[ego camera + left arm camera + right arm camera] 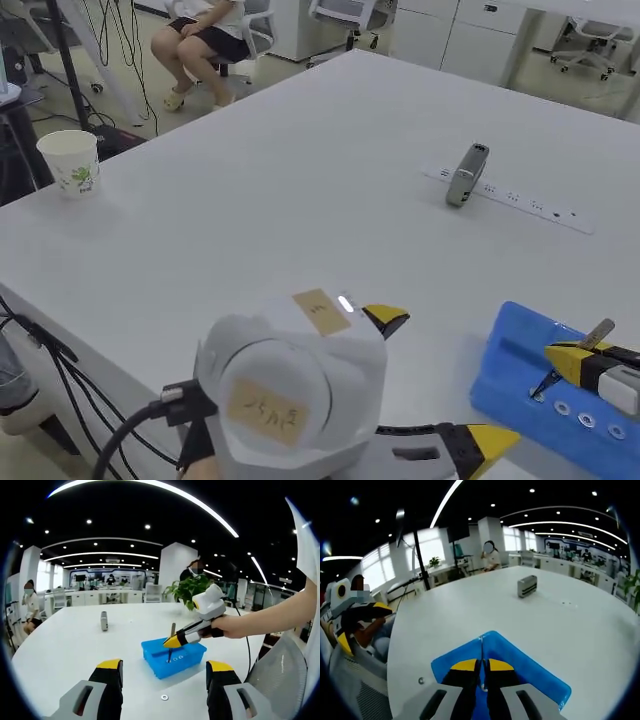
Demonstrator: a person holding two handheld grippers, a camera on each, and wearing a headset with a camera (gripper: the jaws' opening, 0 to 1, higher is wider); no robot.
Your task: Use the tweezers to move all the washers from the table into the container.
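my right gripper (482,666), clamped on the tweezers (481,647), hangs over the blue container (530,672) where three washers (587,420) already lie; one washer (164,697) is left on the table (75,645) by my wide-spread, empty left gripper (165,665).

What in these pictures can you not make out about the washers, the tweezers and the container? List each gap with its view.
- Head view: the container is cut off by the right edge, so the washers in it cannot be counted.
- Head view: the left tool covers the table nearest the person.
- Right gripper view: the tweezers are a thin line between the right tool jaws, with tips too small to show whether they hold a washer.
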